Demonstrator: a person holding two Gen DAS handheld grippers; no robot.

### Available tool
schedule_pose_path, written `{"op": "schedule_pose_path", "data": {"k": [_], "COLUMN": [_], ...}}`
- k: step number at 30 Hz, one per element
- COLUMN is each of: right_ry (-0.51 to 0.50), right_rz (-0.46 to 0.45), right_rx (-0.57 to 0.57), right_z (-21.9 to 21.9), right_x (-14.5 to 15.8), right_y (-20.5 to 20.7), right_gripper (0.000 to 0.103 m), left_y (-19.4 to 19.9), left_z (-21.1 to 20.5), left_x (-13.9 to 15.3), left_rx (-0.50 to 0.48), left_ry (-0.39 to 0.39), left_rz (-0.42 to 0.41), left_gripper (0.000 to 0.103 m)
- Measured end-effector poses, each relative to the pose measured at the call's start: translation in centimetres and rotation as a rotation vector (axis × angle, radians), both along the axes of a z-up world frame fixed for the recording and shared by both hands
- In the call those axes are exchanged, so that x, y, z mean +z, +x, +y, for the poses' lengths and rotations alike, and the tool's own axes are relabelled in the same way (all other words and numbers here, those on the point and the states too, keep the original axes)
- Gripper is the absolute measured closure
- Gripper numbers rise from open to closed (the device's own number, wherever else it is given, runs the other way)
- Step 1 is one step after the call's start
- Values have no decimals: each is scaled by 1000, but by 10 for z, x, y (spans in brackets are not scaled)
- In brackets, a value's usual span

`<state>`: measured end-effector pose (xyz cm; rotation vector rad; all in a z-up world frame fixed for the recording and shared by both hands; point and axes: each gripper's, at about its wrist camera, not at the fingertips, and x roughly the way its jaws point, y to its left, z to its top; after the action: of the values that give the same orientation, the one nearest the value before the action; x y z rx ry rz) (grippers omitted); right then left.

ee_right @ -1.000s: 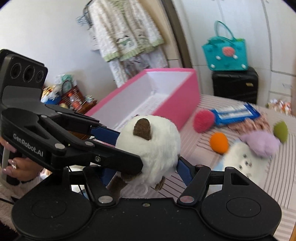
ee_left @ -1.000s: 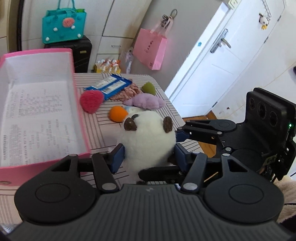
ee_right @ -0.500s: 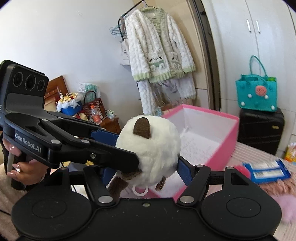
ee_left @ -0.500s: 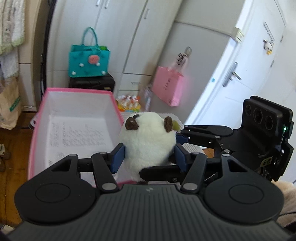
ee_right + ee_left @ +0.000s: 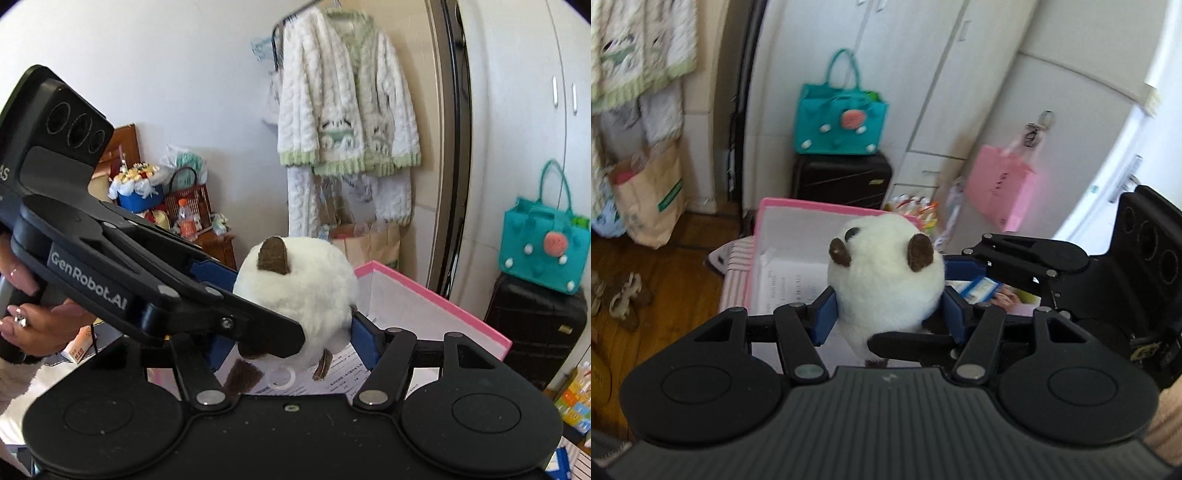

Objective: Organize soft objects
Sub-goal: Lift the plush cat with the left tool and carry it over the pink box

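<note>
Both grippers — left gripper [image 5: 886,319] and right gripper [image 5: 291,339] — clamp the white plush toy [image 5: 884,280] from crossing sides, sharing its bulk above the pink box [image 5: 436,314] — apparently its destination.

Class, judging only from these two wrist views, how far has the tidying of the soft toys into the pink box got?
Done: nothing soft shows in the pink box; the visible part holds only printed paper. In hand: the white plush toy, clamped by both the left gripper and the right gripper, is held above the box. Left: release it inside.
</note>
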<state>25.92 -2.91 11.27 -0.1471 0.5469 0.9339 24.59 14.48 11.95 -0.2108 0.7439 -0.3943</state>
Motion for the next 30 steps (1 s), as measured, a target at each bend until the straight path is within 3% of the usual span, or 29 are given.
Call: {"op": "schedule_pose_path", "data": {"k": [7,11,17,22,27,30], "right_ry": [-131,-237,-260,-298,-317,-392], "right_rz": [41,-25,-1,-111,-69,-134], "right_rx": [-32,1,42,40,67,53], "right_z": [32,46,52,58,56,68], "right_x": [-24,-40,-43,-42,-44,-50], "right_y": [51,63,87,83,92,93], "right_gripper": [34,34,35,34,36,36], "left_y": [66,91,98,108,106,108], "left_z": [10,14,21,30,19,22], "left_x": [-33,-46,-52,-51,-54,-54], "left_rx": [43,16,22,35,-1,55], "left_ry": [3,26,32,-26,78,85], "left_rz": [153,220,217,195,173,148], "left_gripper": [45,45,46,47,45,45]}}
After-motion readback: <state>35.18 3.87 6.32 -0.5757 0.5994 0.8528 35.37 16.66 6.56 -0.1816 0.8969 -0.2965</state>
